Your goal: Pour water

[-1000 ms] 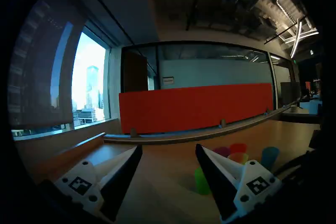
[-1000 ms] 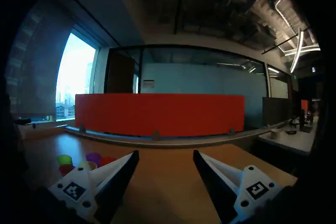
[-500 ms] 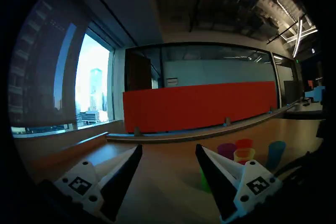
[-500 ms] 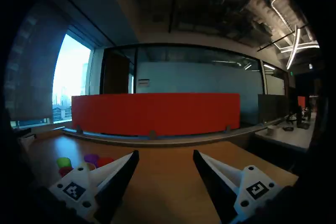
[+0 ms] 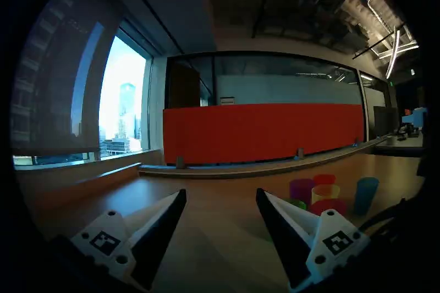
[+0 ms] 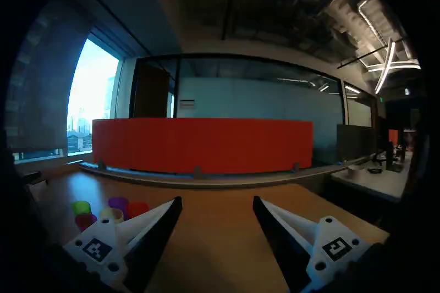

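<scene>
Since 1 second ago my left claw [image 5: 220, 193] has swung, so the cups now sit higher and farther right in the left gripper view. The green cup [image 5: 297, 203], which stood in the gap between the 2 fingers, now peeks over the finger on that view's right side. My right claw [image 6: 216, 199] has hardly shifted.

Both claws are spread wide and pinch nothing; each hangs over the wooden tabletop [image 5: 220, 227], apart from the cups.

Beyond my left claw, 6 cups stand in a tight cluster on the tabletop. The green cup and a dark red cup [image 5: 330, 205] are nearest, a purple cup [image 5: 301, 189] and a yellow cup [image 5: 325, 192] are behind them, a red cup [image 5: 324, 178] is at the back, and a blue cup [image 5: 366, 194] stands just to the right.

In the right gripper view the cluster lies low on the left, beside my left finger [image 6: 154, 227], and 5 cups can be counted there. I cannot tell whether any cup holds water.

Farther off, a red partition [image 5: 264, 131] runs along the tabletop's far edge, and a bright window [image 5: 124, 111] stands to the left.
</scene>
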### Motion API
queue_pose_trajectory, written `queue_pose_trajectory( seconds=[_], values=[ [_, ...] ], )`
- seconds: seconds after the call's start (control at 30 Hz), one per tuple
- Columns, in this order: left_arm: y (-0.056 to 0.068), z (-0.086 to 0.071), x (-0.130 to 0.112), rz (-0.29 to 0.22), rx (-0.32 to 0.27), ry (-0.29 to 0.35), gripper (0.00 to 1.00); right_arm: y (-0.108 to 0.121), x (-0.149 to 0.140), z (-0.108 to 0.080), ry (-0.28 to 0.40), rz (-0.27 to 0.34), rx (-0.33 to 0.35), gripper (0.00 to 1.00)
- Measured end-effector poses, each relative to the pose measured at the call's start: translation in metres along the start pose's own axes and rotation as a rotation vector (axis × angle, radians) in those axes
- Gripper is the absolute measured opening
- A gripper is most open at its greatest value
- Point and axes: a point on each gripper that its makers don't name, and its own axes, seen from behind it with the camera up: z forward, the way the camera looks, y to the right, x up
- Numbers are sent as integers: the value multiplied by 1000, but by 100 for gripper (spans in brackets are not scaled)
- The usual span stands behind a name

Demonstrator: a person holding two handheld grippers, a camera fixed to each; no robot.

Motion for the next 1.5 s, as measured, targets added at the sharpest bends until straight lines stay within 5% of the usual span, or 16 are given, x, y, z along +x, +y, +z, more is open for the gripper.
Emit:
queue_pose_trajectory(
  seconds=[1.5],
  values=[
    [3, 12, -24, -32, -27, -72, 94, 1, -6, 0, 16, -12, 23, 100]
  ],
)
